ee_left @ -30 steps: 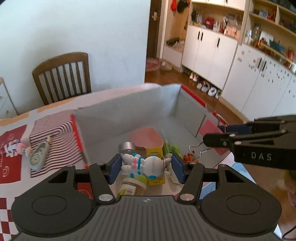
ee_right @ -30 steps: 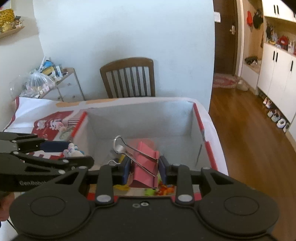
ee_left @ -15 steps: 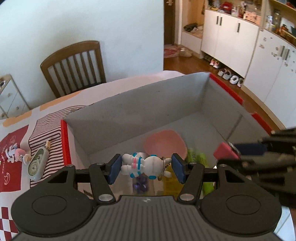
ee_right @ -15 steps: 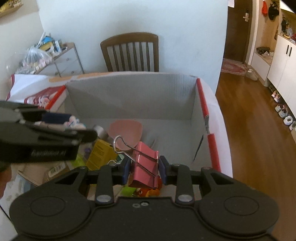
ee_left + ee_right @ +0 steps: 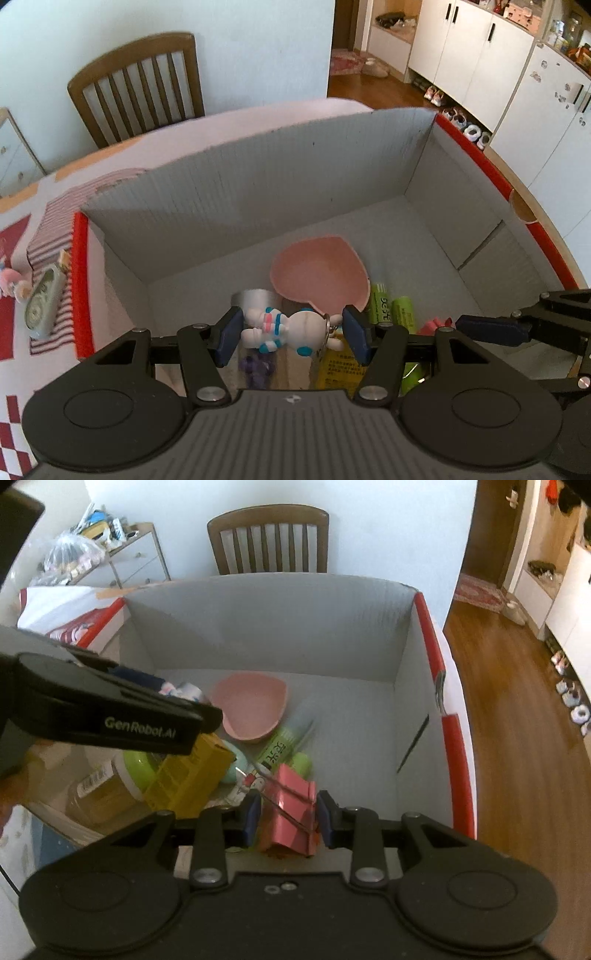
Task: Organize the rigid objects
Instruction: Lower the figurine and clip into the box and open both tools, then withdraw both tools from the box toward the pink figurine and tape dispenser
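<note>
Over the box [image 5: 258, 177], the left hand-held gripper [image 5: 291, 332] clamps the astronaut keychain [image 5: 284, 328]; the right hand-held gripper [image 5: 288, 814] clamps the pink binder clip [image 5: 291, 808].

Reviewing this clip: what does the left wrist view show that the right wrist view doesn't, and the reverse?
Only the left wrist view shows the correction tape on the striped cloth outside the box, and the left gripper shut on the astronaut keychain. Only the right wrist view shows the jar and the right gripper shut on the pink binder clip. Both show the box, the pink heart dish and the chair.
</note>
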### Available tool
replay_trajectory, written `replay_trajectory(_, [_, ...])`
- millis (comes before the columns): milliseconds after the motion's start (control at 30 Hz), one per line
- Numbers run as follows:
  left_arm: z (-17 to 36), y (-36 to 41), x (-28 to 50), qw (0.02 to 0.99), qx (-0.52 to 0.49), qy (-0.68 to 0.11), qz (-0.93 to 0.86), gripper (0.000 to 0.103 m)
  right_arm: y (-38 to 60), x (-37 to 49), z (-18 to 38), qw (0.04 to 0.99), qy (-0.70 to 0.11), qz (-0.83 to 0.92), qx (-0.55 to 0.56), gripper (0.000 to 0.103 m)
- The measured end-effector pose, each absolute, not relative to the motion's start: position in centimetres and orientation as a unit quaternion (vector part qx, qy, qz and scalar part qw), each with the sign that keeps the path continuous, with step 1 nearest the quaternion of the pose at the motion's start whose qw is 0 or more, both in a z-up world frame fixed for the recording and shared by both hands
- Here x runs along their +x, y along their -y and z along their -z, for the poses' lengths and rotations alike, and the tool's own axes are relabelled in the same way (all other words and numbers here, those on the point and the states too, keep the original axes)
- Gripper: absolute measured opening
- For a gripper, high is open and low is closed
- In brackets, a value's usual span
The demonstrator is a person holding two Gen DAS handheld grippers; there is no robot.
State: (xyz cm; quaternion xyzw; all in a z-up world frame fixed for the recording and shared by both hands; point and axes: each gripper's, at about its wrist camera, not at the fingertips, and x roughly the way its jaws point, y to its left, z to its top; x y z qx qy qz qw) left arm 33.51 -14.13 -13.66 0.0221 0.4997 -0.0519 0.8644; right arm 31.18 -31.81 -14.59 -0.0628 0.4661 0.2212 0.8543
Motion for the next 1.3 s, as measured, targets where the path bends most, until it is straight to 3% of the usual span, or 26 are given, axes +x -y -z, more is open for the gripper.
replay_trajectory(233, [13.5, 14.4, 33.5, 0.862, 0.023, -0.503, 0.050, 0.060, 32.3, 31.2, 14.3, 0.852, -0.470, -0.223, -0.050, 0.034])
replay_trajectory(500, [12.1, 13.3, 32.4, 0.867, -0.008, -0.496, 0.052, 0.068, 32.7, 30.6, 13.7, 0.856, -0.465, -0.223, -0.040, 0.039])
replay_trajectory(1300, [5.3, 7.6, 24.0, 0.914, -0.034, -0.391, 0.099, 0.080, 30.9, 24.7, 8.3, 0.893, -0.385, -0.233, -0.032, 0.086])
